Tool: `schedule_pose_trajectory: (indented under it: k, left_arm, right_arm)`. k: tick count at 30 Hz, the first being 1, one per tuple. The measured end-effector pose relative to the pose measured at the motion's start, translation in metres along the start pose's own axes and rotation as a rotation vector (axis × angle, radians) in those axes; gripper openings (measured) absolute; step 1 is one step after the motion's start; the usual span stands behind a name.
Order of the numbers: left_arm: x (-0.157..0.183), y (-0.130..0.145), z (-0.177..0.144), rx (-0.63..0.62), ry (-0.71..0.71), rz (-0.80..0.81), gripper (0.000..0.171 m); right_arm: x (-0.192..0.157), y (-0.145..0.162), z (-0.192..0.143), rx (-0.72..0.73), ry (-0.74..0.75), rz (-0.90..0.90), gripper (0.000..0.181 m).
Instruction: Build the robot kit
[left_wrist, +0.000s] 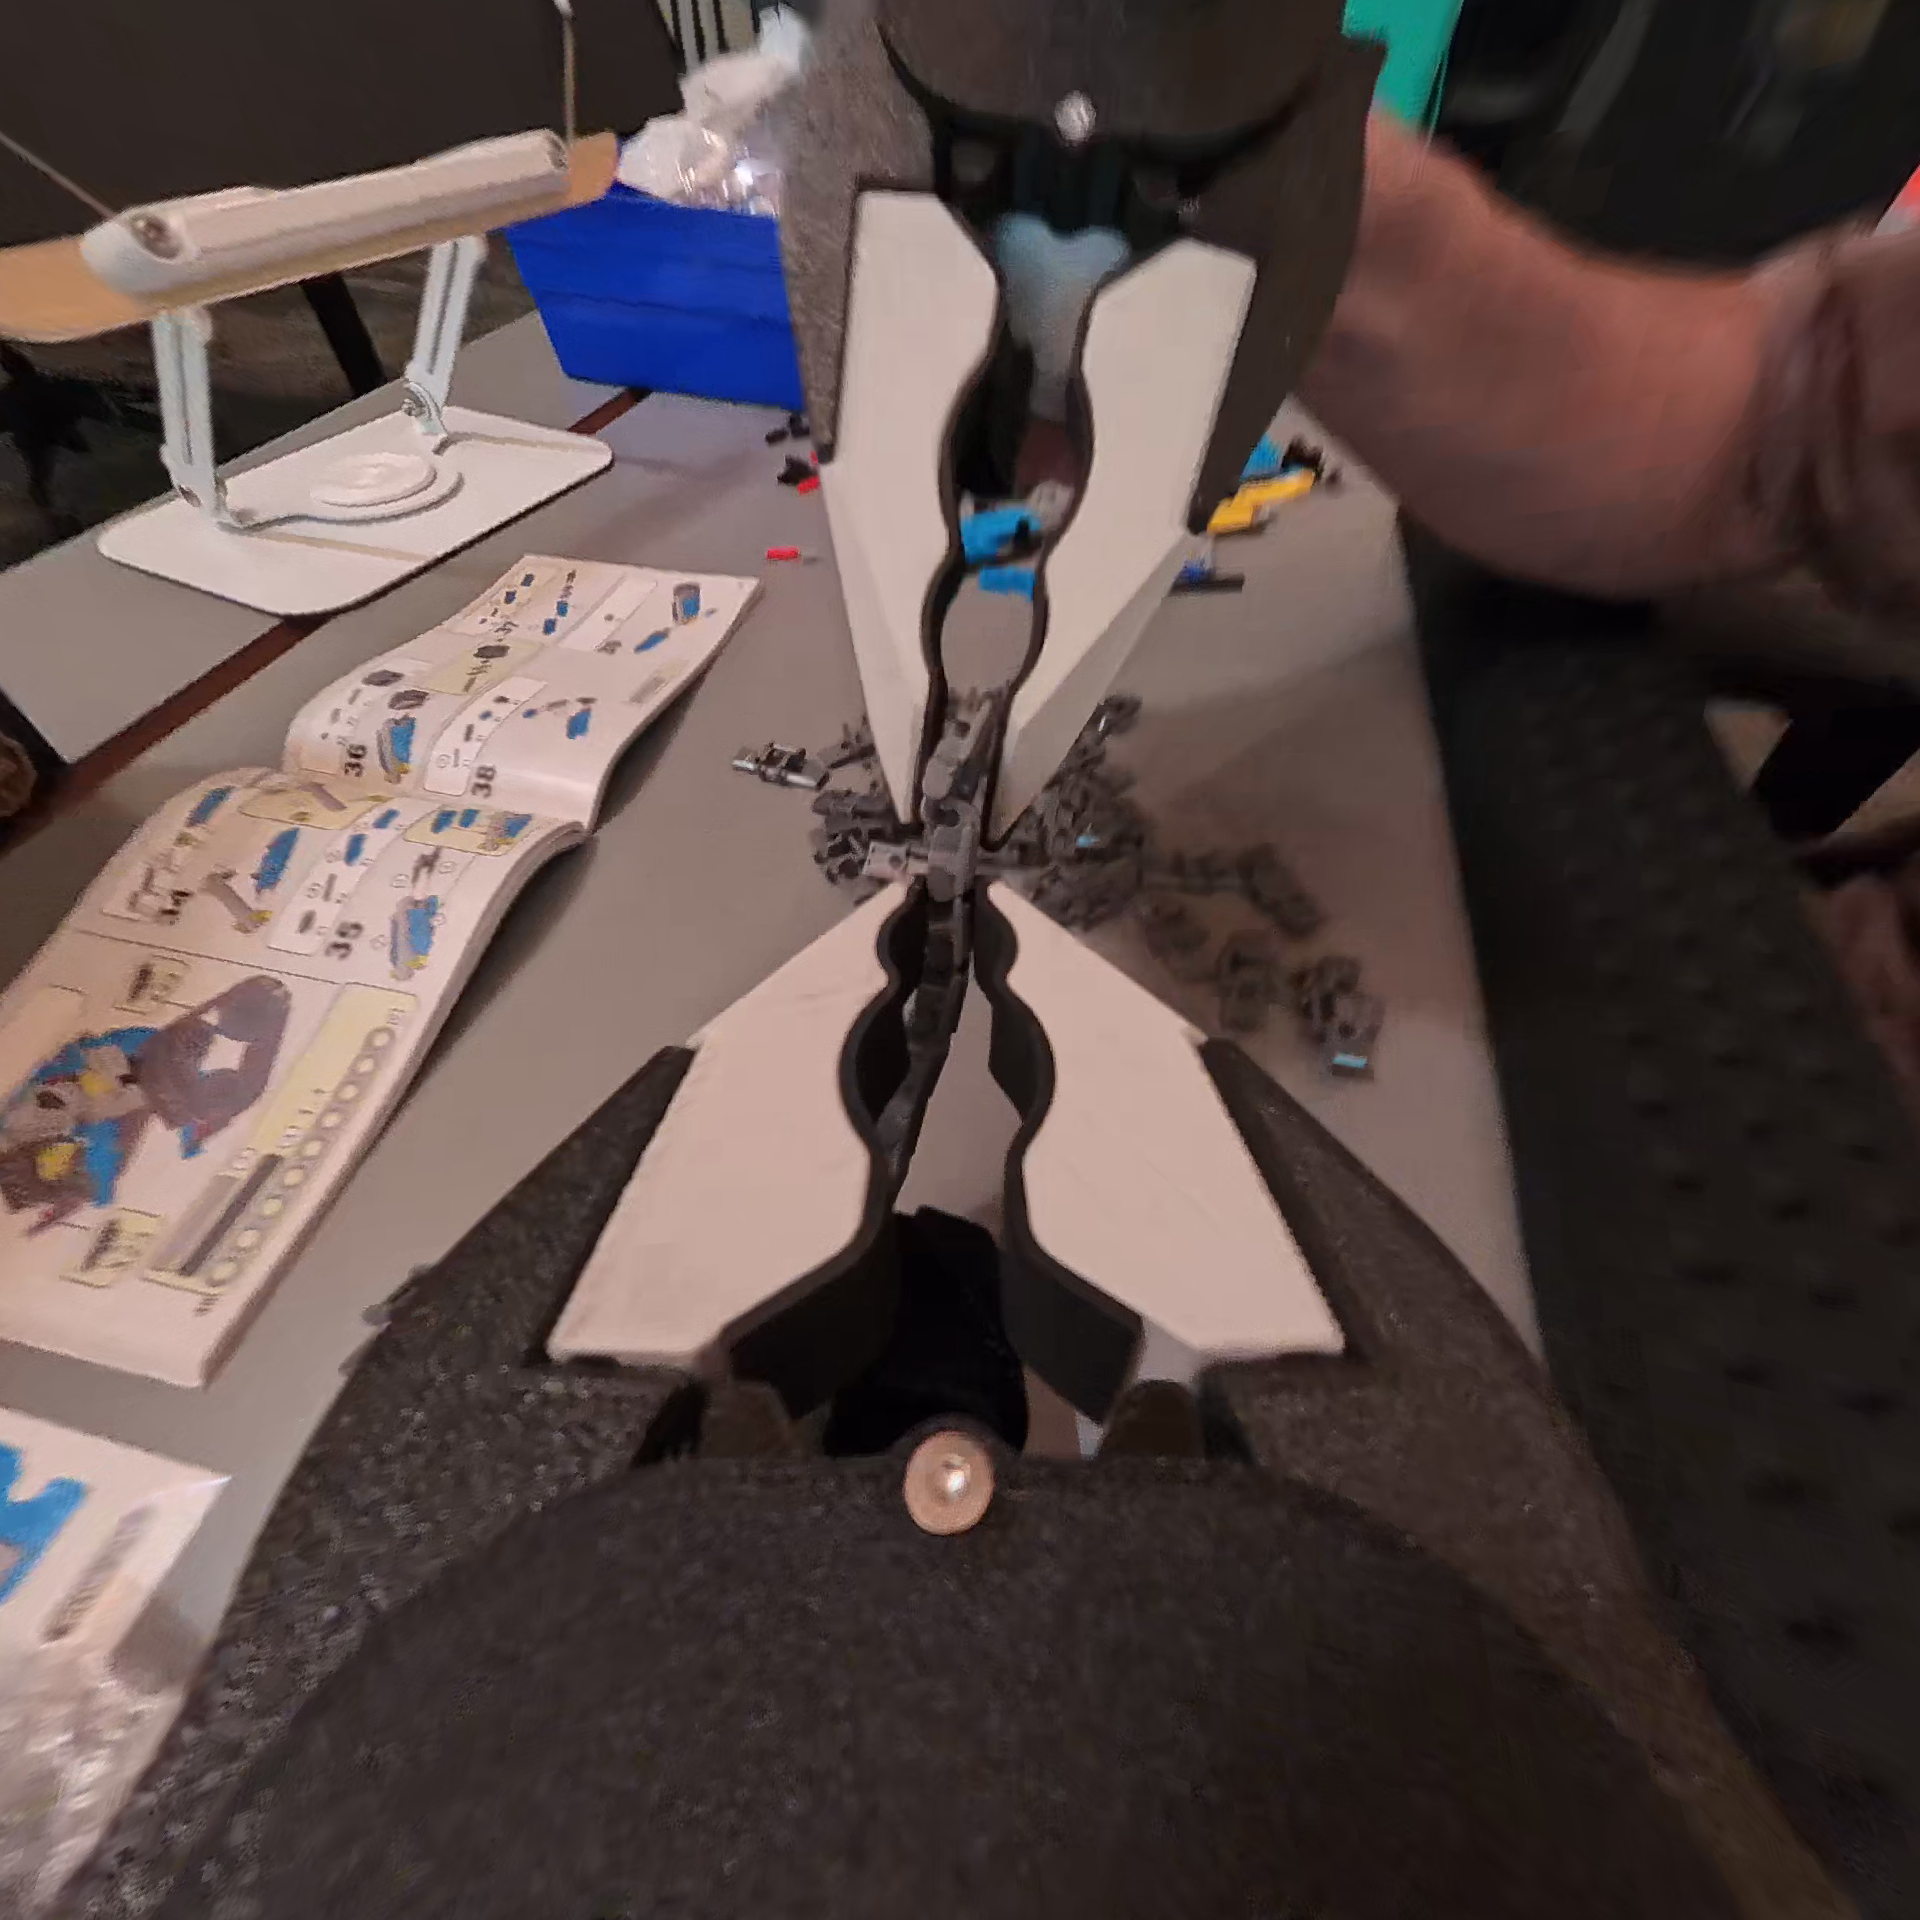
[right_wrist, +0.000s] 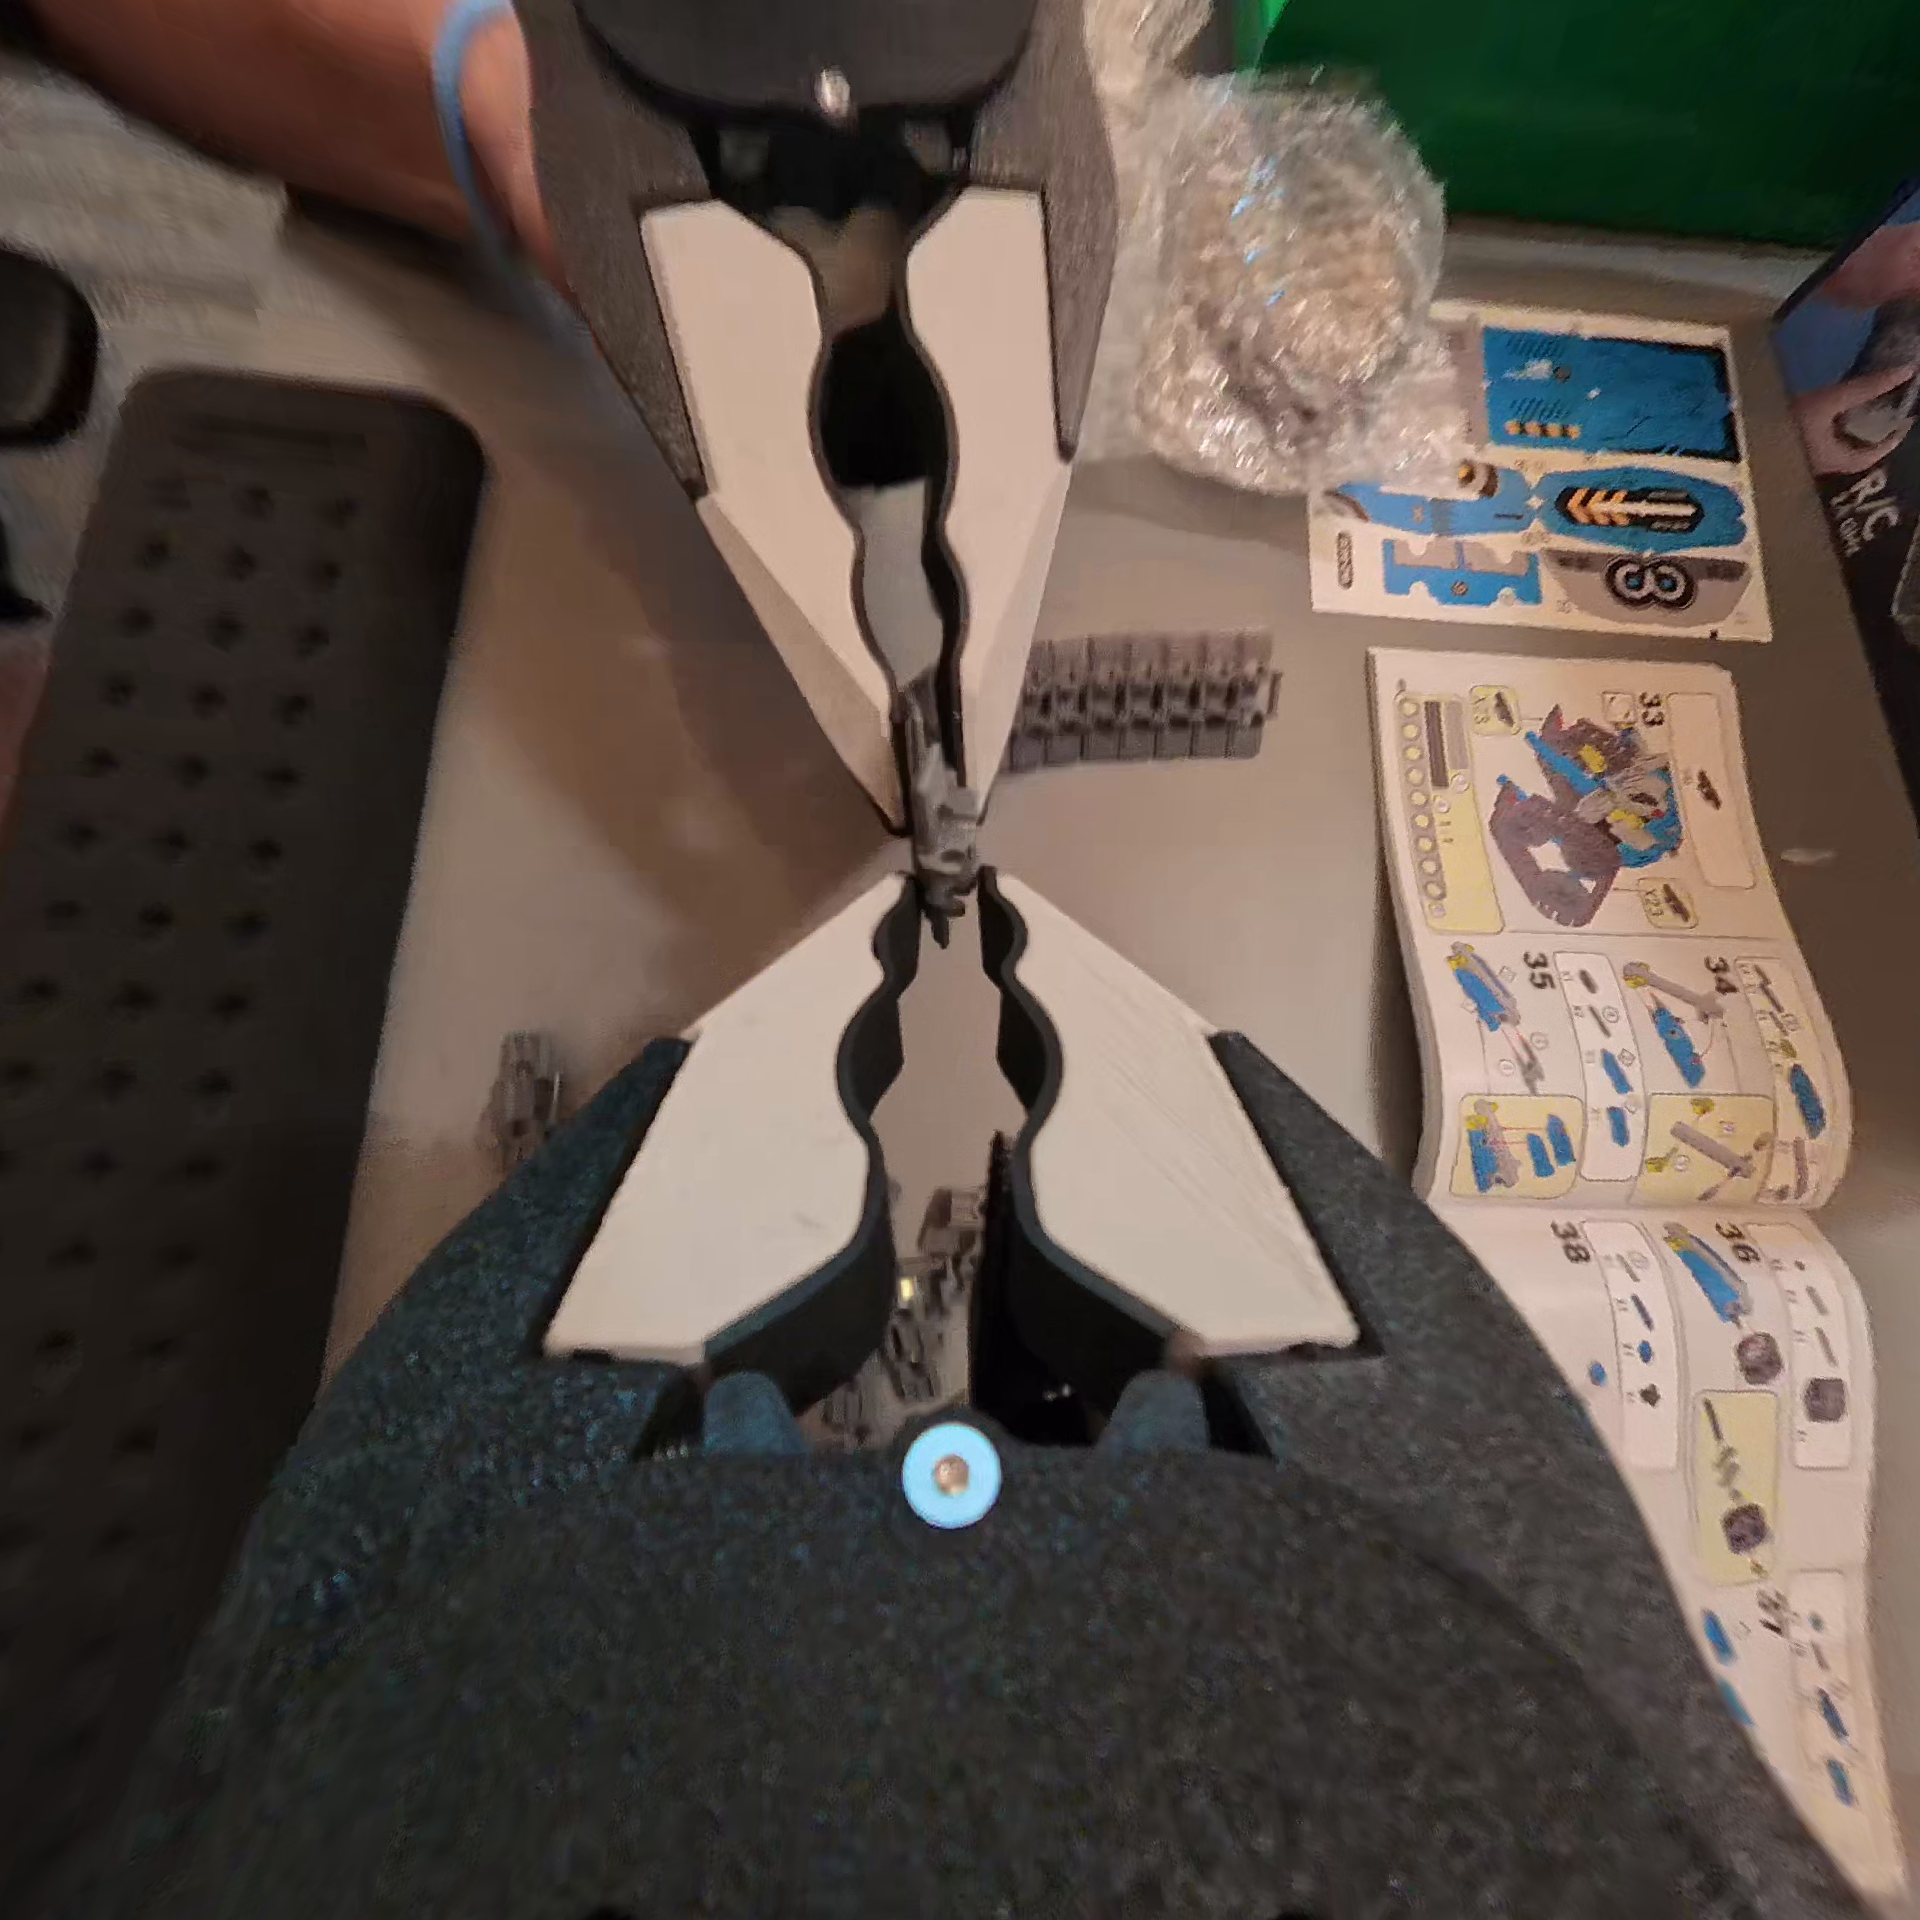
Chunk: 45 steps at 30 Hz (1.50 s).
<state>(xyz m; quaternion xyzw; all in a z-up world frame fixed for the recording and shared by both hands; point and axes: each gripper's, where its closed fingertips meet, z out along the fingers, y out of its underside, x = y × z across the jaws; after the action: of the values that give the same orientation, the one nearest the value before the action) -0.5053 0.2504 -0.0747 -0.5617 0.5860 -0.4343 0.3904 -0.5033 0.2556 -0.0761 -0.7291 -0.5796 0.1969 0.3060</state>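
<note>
Grey track link chain (left_wrist: 948, 821), pinched by both hand-held grippers

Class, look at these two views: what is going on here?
A person holds two grippers tip to tip above a grey table. The left gripper and the right gripper are both shut on small grey track pieces, pressed together between them. An open instruction booklet and loose grey pieces lie nearby.

Looks like an office or meeting room used as a hobby bench: plain grey table (left_wrist: 644, 935), patterned carpet (left_wrist: 1714, 1143), white desk lamp (left_wrist: 343, 343). Open building-toy instruction booklet (left_wrist: 312, 914), sticker sheet (right_wrist: 1548, 488), loose grey toy pieces (left_wrist: 1195, 914), blue bin (left_wrist: 665, 291), crumpled plastic bag (right_wrist: 1288, 312).
</note>
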Motion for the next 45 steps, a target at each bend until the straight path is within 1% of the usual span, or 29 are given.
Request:
schedule_pose_trajectory:
  k: [3, 5, 8, 10, 14, 16, 19, 21, 23, 25, 26, 27, 28, 29, 31, 32, 34, 36, 38, 40, 43, 45]
  left_arm:
    - [0.007, 0.01, 0.007, -0.103, -0.044, 0.136, 0.007]
    - [0.01, 0.015, 0.011, -0.142, -0.055, 0.185, 0.007]
    - [0.012, 0.021, 0.013, -0.176, -0.064, 0.228, 0.007]
    - [0.012, 0.023, 0.014, -0.189, -0.078, 0.255, 0.007]
    - [0.008, 0.022, 0.012, -0.2, -0.124, 0.313, 0.007]
    - [0.002, 0.026, 0.01, -0.23, -0.154, 0.341, 0.007]
    - [-0.006, 0.032, 0.008, -0.266, -0.186, 0.369, 0.007]
    - [-0.009, 0.036, 0.007, -0.296, -0.199, 0.401, 0.007]
    - [-0.011, 0.04, 0.007, -0.316, -0.21, 0.439, 0.007]
    - [-0.011, 0.043, 0.008, -0.325, -0.204, 0.44, 0.007]
    - [-0.011, 0.044, 0.009, -0.323, -0.2, 0.431, 0.007]
    - [-0.012, 0.044, 0.009, -0.32, -0.196, 0.422, 0.007]
    - [-0.012, 0.044, 0.008, -0.317, -0.196, 0.417, 0.007]
    - [-0.013, 0.044, 0.007, -0.316, -0.195, 0.412, 0.007]
    - [-0.013, 0.044, 0.006, -0.313, -0.191, 0.407, 0.007]
    - [-0.014, 0.044, 0.006, -0.313, -0.192, 0.408, 0.007]
    - [-0.013, 0.044, 0.007, -0.313, -0.187, 0.408, 0.007]
    - [-0.011, 0.045, 0.008, -0.312, -0.181, 0.41, 0.007]
    - [-0.01, 0.046, 0.009, -0.312, -0.175, 0.417, 0.007]
    - [-0.009, 0.046, 0.01, -0.315, -0.176, 0.435, 0.007]
    - [-0.009, 0.046, 0.01, -0.319, -0.193, 0.467, 0.007]
    - [-0.009, 0.046, 0.011, -0.316, -0.203, 0.484, 0.007]
  right_arm:
    - [-0.007, 0.013, 0.003, -0.167, 0.049, -0.109, 0.011]
    - [-0.01, 0.019, 0.006, -0.257, 0.099, -0.18, 0.012]
    - [-0.013, 0.021, 0.012, -0.31, 0.155, -0.261, 0.013]
    - [-0.013, 0.023, 0.014, -0.319, 0.15, -0.246, 0.013]
    - [-0.01, 0.023, 0.012, -0.274, 0.137, -0.198, 0.011]
    - [-0.002, 0.032, 0.009, -0.31, 0.164, -0.196, 0.008]
    - [0.011, 0.051, 0.009, -0.345, 0.194, -0.166, 0.007]
    - [0.017, 0.058, 0.015, -0.339, 0.217, -0.126, 0.007]
    - [0.022, 0.066, 0.028, -0.346, 0.272, -0.139, 0.007]
    - [0.029, 0.081, 0.041, -0.365, 0.326, -0.167, 0.008]
    - [0.029, 0.088, 0.047, -0.368, 0.328, -0.159, 0.008]
    - [0.029, 0.087, 0.049, -0.325, 0.328, -0.142, 0.008]
    - [0.024, 0.083, 0.049, -0.273, 0.297, -0.108, 0.008]
    - [0.02, 0.081, 0.048, -0.235, 0.263, -0.057, 0.014]
    - [0.01, 0.081, 0.047, -0.173, 0.174, 0.06, 0.034]
    - [0.004, 0.08, 0.046, -0.134, 0.113, 0.114, 0.04]
    - [-0.006, 0.075, 0.039, -0.042, 0.005, 0.179, 0.036]
    - [-0.002, 0.075, 0.032, 0.013, -0.014, 0.19, 0.033]
    - [0.002, 0.075, 0.03, 0.033, -0.025, 0.186, 0.032]
    - [0.0, 0.076, 0.034, 0.021, -0.038, 0.167, 0.032]
    - [-0.002, 0.087, 0.042, -0.072, -0.001, 0.14, 0.031]
    - [-0.002, 0.091, 0.044, -0.104, 0.028, 0.151, 0.031]
